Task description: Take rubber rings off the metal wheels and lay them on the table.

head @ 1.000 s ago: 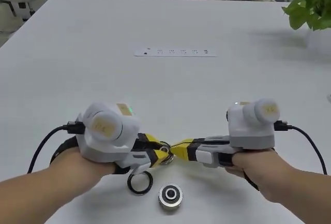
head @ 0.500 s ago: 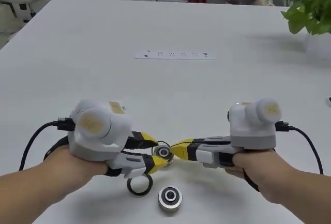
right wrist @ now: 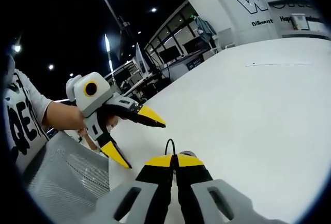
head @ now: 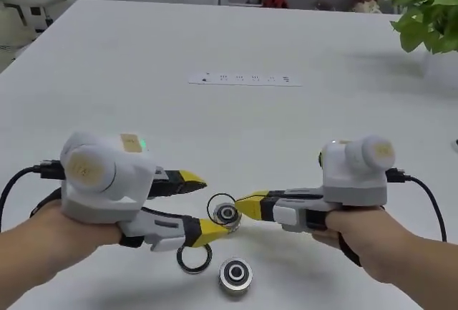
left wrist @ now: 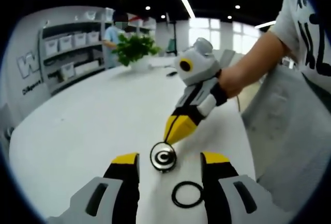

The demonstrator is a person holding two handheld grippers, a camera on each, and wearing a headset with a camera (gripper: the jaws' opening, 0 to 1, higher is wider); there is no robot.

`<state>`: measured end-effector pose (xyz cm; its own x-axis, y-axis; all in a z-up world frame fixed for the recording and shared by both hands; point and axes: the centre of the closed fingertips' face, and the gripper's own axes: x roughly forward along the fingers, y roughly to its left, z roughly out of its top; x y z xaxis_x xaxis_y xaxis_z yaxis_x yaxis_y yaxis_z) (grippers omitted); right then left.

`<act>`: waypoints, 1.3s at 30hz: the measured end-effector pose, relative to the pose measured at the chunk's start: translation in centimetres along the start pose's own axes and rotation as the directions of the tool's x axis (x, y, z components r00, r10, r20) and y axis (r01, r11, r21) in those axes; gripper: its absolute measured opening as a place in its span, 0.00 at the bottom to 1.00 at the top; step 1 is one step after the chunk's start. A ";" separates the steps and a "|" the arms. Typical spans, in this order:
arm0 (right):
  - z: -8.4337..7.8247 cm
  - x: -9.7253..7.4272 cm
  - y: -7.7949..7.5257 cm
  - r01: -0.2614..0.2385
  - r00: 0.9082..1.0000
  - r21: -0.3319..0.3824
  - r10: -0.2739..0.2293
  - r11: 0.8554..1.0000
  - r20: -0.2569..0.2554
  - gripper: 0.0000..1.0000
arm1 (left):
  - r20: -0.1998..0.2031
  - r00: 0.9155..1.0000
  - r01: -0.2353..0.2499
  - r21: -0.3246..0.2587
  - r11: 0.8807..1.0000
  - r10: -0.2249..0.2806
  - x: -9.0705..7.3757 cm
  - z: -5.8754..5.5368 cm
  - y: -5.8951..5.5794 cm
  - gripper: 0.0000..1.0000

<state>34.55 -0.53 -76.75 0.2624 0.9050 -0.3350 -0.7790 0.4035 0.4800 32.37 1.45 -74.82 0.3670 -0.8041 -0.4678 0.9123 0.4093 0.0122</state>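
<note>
Opposed gripper views (wheel (left wrist: 163,157) between)

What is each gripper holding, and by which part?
Right gripper pinches the rubber ring on the wheel at its edge; left gripper is open, holding nothing.

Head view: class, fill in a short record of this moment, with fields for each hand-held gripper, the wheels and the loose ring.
left hand-held gripper: open, tips near held wheel
right hand-held gripper: shut on held wheel
held wheel: at right gripper's tips, black ring around it
loose ring: flat on table
second wheel: on table, beside loose ring
</note>
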 end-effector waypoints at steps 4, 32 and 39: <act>0.1 0.2 0.8 -0.019 1.000 0.000 0.019 1.000 -0.002 0.00 | 0.016 1.000 0.003 0.006 1.000 -0.003 -1.0 0.4 -0.5 0.55; -2.4 2.3 4.4 -0.129 0.986 0.010 0.130 0.992 -0.101 0.00 | 0.015 0.999 -0.031 0.026 0.999 0.031 -4.6 -0.8 -1.6 0.71; -3.3 2.8 5.0 -0.150 0.980 0.018 0.151 0.988 -0.132 0.00 | 0.008 0.999 -0.044 0.014 0.999 0.044 -4.9 -1.5 -1.5 0.71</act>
<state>29.50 3.59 -78.01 0.0639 0.9298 -0.3626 -0.7991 0.2653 0.5395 28.88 5.41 -73.86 0.4082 -0.7886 -0.4598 0.8977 0.4383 0.0453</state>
